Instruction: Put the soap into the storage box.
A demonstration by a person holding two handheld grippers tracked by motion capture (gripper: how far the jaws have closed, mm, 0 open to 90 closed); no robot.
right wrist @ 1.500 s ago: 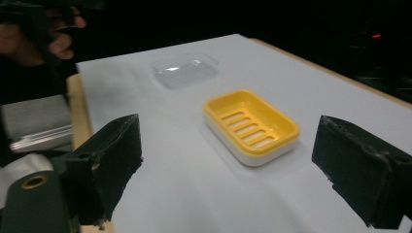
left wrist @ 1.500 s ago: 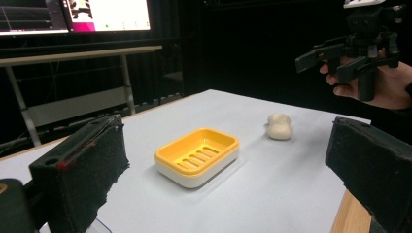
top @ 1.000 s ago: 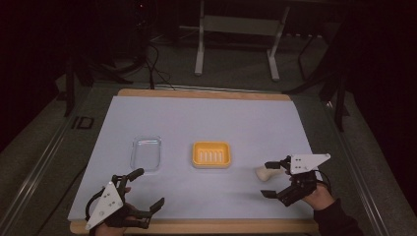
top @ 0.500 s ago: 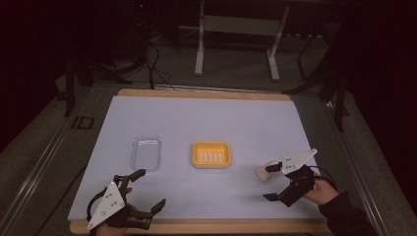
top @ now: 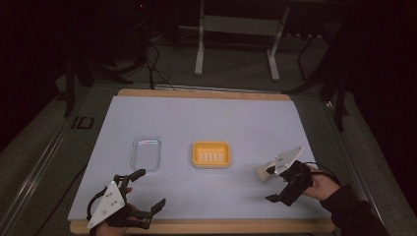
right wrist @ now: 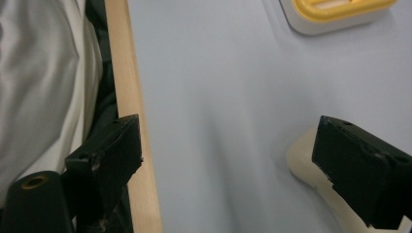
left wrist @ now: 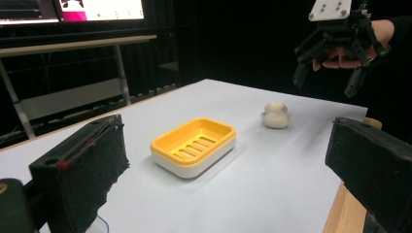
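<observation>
The cream soap bar [top: 264, 172] lay on the bench at lower right of the high view, right of the yellow dish [top: 211, 154]. The right gripper [top: 278, 184] hovered over it, jaws wide apart and empty. It looked small, hard and slick, best pinched across its narrow waist.

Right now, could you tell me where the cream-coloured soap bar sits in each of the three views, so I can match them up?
High view: the soap bar lies at lower right, right of the yellow soap dish, by the right gripper.
Left gripper view: right of centre, beyond the dish.
Right gripper view: bottom right, partly behind a jaw; the dish sits at the top edge.
Shared landmark: the yellow soap dish.
</observation>
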